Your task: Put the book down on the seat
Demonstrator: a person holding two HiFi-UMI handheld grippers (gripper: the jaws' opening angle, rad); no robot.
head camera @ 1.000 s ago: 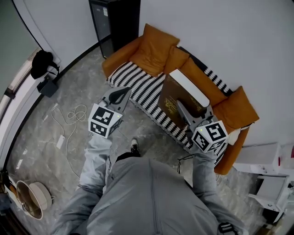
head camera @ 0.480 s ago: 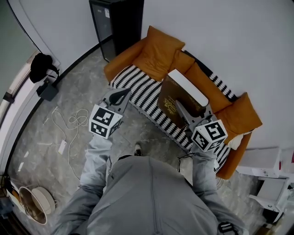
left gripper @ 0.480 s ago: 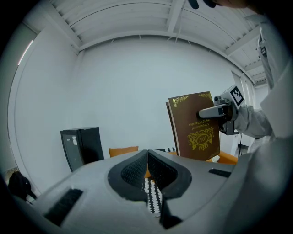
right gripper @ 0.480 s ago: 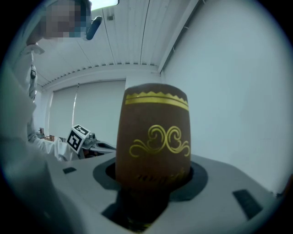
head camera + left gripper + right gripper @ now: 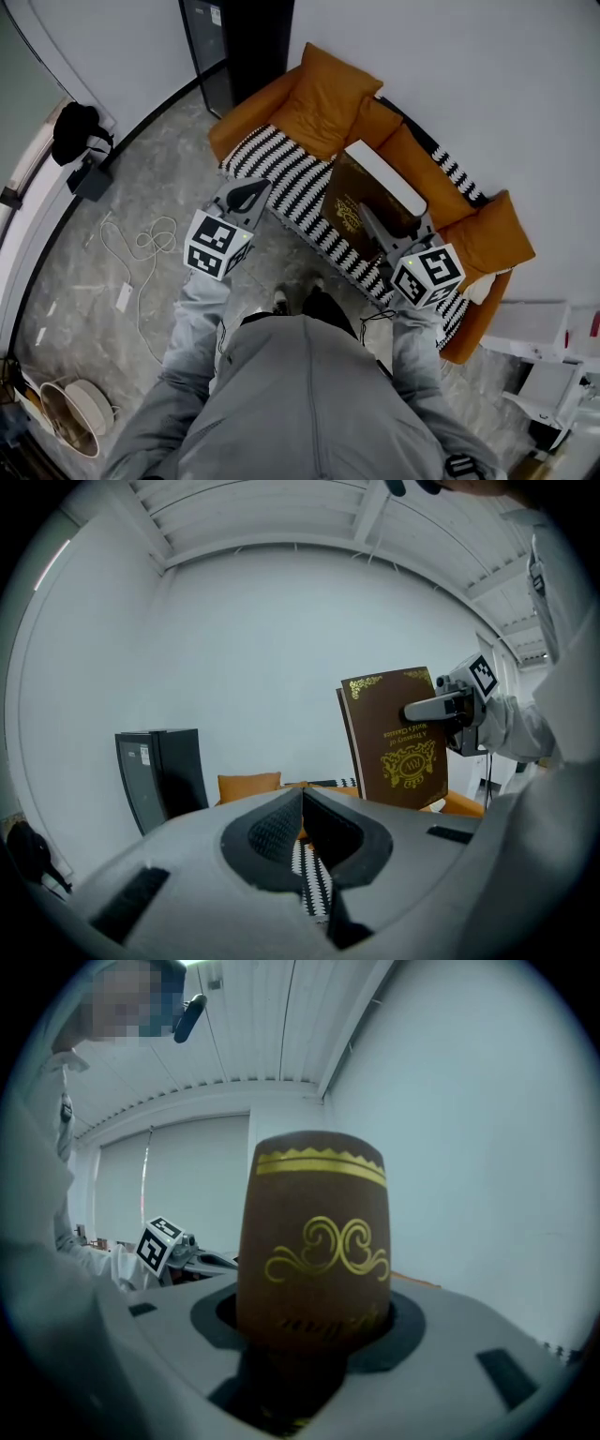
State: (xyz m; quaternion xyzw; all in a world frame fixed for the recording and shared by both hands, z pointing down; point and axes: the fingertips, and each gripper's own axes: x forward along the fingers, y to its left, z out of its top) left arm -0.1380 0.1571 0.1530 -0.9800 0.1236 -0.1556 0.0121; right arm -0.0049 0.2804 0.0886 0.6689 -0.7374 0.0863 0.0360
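Observation:
A thick brown book (image 5: 354, 204) with gold ornaments and white page edges stands upright in my right gripper (image 5: 371, 217), over the sofa's black-and-white striped seat (image 5: 281, 169). In the right gripper view the book's spine (image 5: 314, 1232) fills the gap between the jaws, which are shut on it. My left gripper (image 5: 251, 190) hovers at the seat's front edge, left of the book, shut with nothing in it. The left gripper view shows its pads (image 5: 281, 832) meeting, and beyond them the book's cover (image 5: 398, 747) gripped by the right gripper (image 5: 441, 707).
The orange sofa (image 5: 469, 234) has loose orange cushions (image 5: 323, 94) at its left end. A black cabinet (image 5: 234, 42) stands beside it against the wall. A white cable (image 5: 141, 244) and a dark bag (image 5: 73, 131) lie on the grey floor. White furniture (image 5: 544, 347) stands at the right.
The person has stepped slightly closer to the sofa, and both grippers and the book have moved with them. A foot now shows below the grippers. Both grips are unchanged.

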